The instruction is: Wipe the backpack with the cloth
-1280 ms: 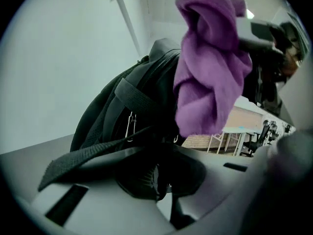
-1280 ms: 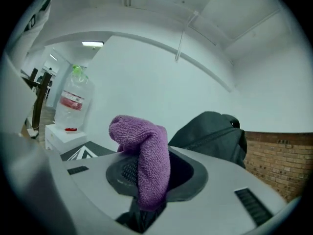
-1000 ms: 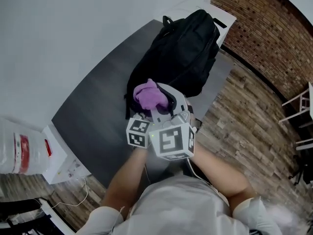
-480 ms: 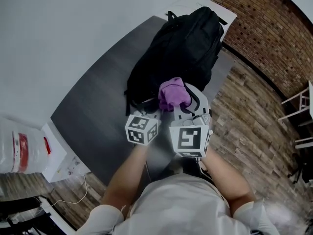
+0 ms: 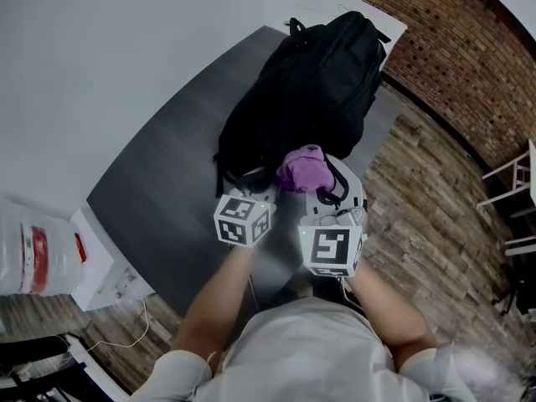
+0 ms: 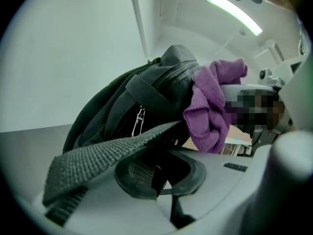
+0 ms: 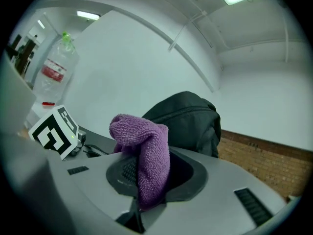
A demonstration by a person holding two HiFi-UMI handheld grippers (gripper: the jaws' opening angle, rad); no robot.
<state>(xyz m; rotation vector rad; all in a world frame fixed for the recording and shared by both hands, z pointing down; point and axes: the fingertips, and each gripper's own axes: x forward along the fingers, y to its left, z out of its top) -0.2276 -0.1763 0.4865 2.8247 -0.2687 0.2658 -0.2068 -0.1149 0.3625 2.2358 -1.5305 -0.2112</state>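
Slid right, the cloth [image 5: 301, 169] sits pinched in right gripper's [image 5: 316, 188] fingers; left gripper's [image 5: 255, 179] fingers clamp the backpack [image 5: 311, 82] strap [image 6: 111, 151], which partly hides them.

No legible text. Red label [image 5: 35, 262] on plastic bottle [image 5: 12, 254]: print too blurred to read.

I read the backpack [image 5: 310, 90] as matt black woven fabric, its strap [image 6: 107, 153] as coarse ribbed webbing, and the zip pull [image 6: 139, 121] as shiny metal. The cloth [image 7: 144, 151] is purple, nubbly terry. The left gripper [image 6: 156, 175] and right gripper [image 7: 146, 180] have smooth, matt grey plastic shells with ridged black pads on the jaws. The counter [image 5: 167, 182] is dark and matt.
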